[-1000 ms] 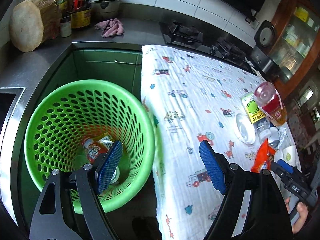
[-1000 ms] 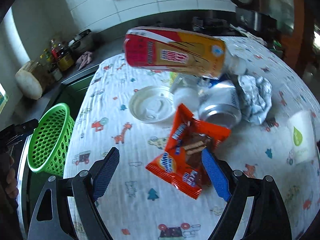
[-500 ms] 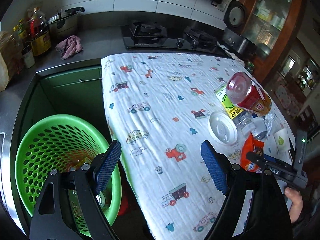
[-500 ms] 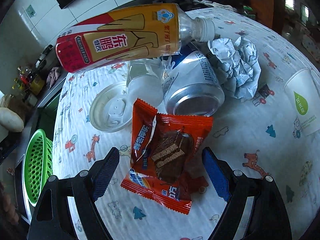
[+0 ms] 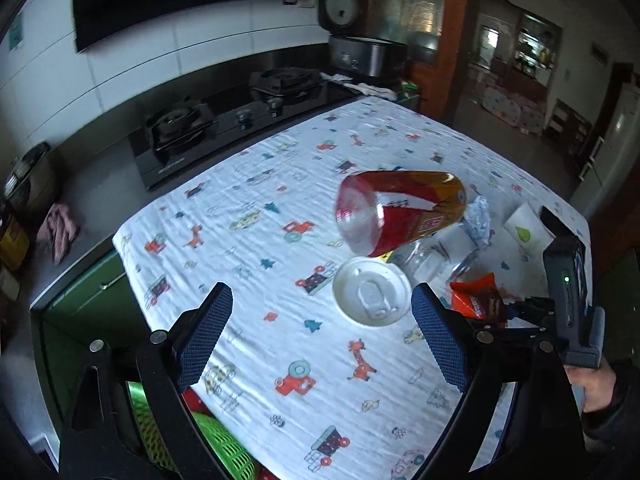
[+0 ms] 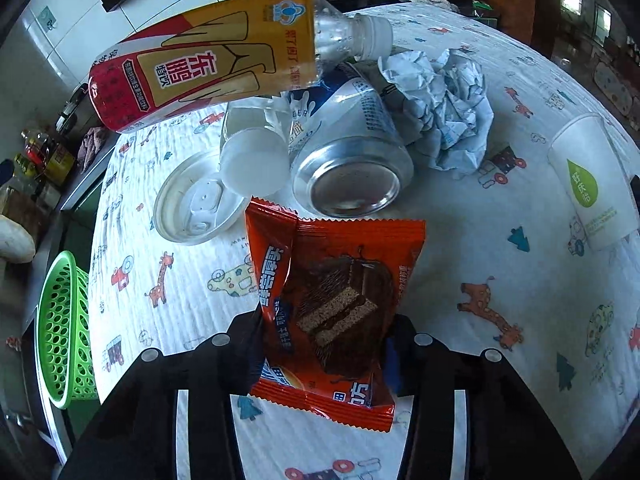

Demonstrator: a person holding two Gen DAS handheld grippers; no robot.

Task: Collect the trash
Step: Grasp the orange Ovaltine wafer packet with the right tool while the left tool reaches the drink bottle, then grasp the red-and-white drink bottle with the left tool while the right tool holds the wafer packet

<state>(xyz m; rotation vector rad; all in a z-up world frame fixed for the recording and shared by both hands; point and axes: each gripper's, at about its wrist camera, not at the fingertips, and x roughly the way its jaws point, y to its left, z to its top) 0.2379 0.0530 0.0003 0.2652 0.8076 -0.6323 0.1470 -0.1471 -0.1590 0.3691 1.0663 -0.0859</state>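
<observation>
My right gripper (image 6: pixel 324 344) is shut on an orange snack wrapper (image 6: pixel 336 288), which also shows in the left wrist view (image 5: pixel 476 300). Behind it lie a silver can (image 6: pixel 352 160), a red-and-yellow bottle (image 6: pixel 208 68), a white plastic lid (image 6: pixel 196 208), crumpled paper (image 6: pixel 444 104) and a paper cup (image 6: pixel 588 196). My left gripper (image 5: pixel 320 336) is open and empty above the table, with the white lid (image 5: pixel 370 296) and the bottle (image 5: pixel 400 212) ahead of it. The green basket (image 6: pixel 60 332) stands beside the table's left edge and shows below my left gripper (image 5: pixel 224 456).
The table wears a white cloth with cartoon prints (image 5: pixel 280 208). A gas stove (image 5: pixel 224 128) and a rice cooker (image 5: pixel 360 52) stand on the counter behind. A pink rag (image 5: pixel 60 228) and jars sit at the far left.
My right gripper has closed on the orange wrapper. My left gripper has swung away from the basket toward the table and the trash pile.
</observation>
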